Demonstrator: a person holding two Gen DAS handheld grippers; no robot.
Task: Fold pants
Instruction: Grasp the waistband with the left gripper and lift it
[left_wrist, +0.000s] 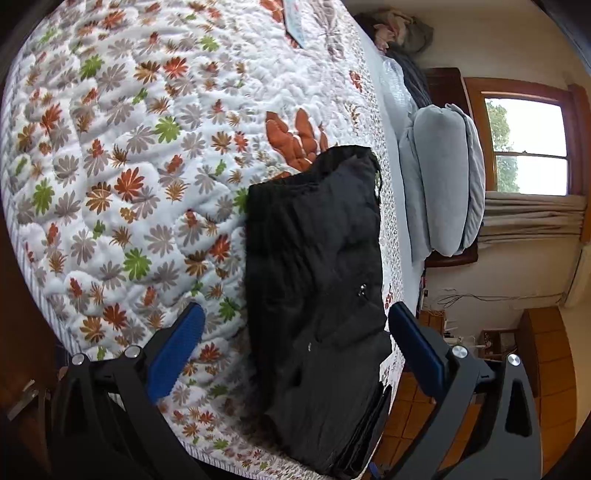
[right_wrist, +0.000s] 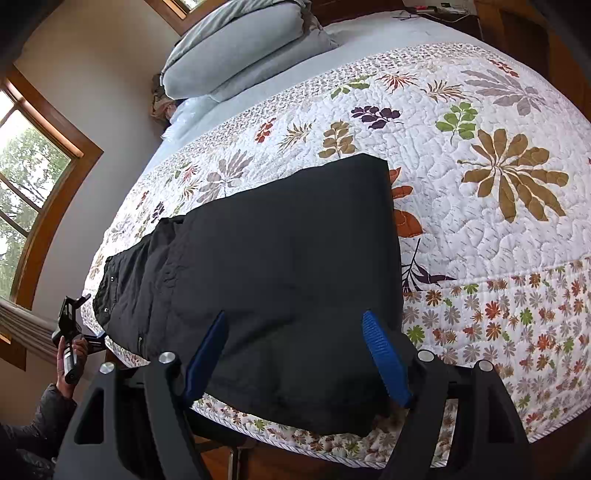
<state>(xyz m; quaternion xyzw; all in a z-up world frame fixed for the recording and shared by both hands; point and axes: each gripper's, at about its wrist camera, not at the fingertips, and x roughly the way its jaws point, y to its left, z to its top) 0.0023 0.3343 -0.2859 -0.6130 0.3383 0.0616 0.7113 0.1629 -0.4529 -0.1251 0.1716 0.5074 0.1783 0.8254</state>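
Right gripper (right_wrist: 295, 350), black-framed with blue ribbed pads: jaws spread wide, nothing clasped, hovering over the near end of the folded black fabric pants (right_wrist: 280, 266).
Left gripper (left_wrist: 295, 347), same black frame and blue pads: jaws likewise parted and released, the pants (left_wrist: 317, 295) lying below and between its fingers without either pad pressing on them. In the right wrist view this gripper (right_wrist: 79, 314) shows at the far left beside the bed corner, held in a hand (right_wrist: 72, 354) with a dark quilted sleeve (right_wrist: 48, 410).
Pants: folded into a long rectangle, laid flat along the edge of the bed, one end layered with small snaps showing.
White quilted bedspread (right_wrist: 480, 122) printed with orange, green and brown leaves: under the pants.
Grey folded blanket (right_wrist: 240, 55): at the bed's far end, well apart from the pants.
Wood-framed window (left_wrist: 528, 144): in the wall beyond.
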